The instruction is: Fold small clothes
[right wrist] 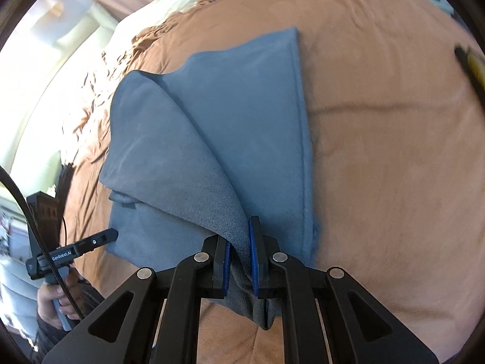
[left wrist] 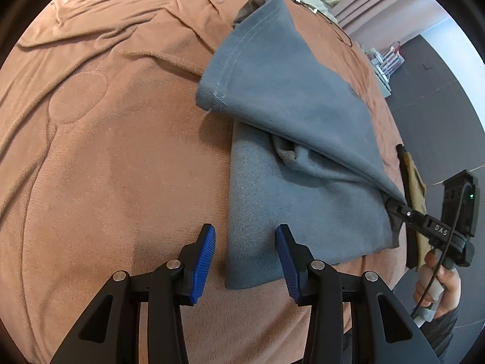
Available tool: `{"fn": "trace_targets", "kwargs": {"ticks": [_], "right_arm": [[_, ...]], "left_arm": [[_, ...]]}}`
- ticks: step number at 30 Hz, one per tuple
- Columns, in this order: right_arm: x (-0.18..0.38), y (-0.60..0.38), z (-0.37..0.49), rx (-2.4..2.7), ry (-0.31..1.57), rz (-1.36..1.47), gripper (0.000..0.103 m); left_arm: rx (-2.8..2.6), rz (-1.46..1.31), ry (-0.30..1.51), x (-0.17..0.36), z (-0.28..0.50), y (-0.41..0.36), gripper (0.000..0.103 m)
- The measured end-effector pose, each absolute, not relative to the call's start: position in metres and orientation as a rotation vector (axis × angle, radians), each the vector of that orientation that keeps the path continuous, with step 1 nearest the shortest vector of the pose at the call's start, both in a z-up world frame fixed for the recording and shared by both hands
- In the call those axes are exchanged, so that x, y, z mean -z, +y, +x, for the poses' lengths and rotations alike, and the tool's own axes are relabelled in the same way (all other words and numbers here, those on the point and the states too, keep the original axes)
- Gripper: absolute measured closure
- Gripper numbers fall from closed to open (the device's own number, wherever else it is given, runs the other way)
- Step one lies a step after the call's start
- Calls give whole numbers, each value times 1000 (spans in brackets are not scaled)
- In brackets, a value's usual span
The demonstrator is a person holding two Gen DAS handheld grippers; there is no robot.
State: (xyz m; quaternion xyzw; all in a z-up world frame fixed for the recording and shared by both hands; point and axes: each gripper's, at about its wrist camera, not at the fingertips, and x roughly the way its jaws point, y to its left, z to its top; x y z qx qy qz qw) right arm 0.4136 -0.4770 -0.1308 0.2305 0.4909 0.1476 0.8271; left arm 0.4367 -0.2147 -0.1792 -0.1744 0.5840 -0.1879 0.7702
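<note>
Right up close, the right claw (right wrist: pixel 241 261) is clamped tight, blue pads pinching a bunched corner of the grey-blue fleece garment (right wrist: pixel 212 139) and lifting that layer up off the rest. The cloth fans away from the pinch in a slanting sheet, its stitched hem running down the far side, while the lower layer lies flat on the bed's brown blanket (right wrist: pixel 394 151).

Over on the left wrist view, the left claw (left wrist: pixel 245 257) hovers with its jaws spread wide, blue pads on either side of the garment's near edge (left wrist: pixel 257 212), gripping nothing. The right claw comes in from the right edge there, its tip buried in the raised fold, a hand (left wrist: pixel 439 285) wrapped around its handle. A tan item (left wrist: pixel 416 182) lies just beside the garment, at the bed's edge.
</note>
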Motion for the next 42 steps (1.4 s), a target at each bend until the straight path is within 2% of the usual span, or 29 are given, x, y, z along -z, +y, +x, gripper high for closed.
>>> {"fn": "trace_targets", "kwargs": {"ticks": [5,6,7,10,30,35,42], "right_arm": [[139,-488,407,-328,1028,546,96],[138,-490,406,-329,1024,554,96],[137,-492,404,-329,1019,561,96],[131,-496,397,-327,995,573,96],[132,-473,387,-299,1030,413,93],[129,-478,387,-293,1023,409,90],[133,-470,388,-307,1033,371,84]], "left_arm": [[406,-359,1277,181,440,-217,59],[407,-352,1274,180,440,-217,68],[412,-346,1275,181,440,-219,85],[429,-353,1283,179,440,-219,91],[442,-335,1295,163,435,-209,89],[417,-345,1298,165,430,-204,82],[409,-346,1297,166,428,-210,82]]}}
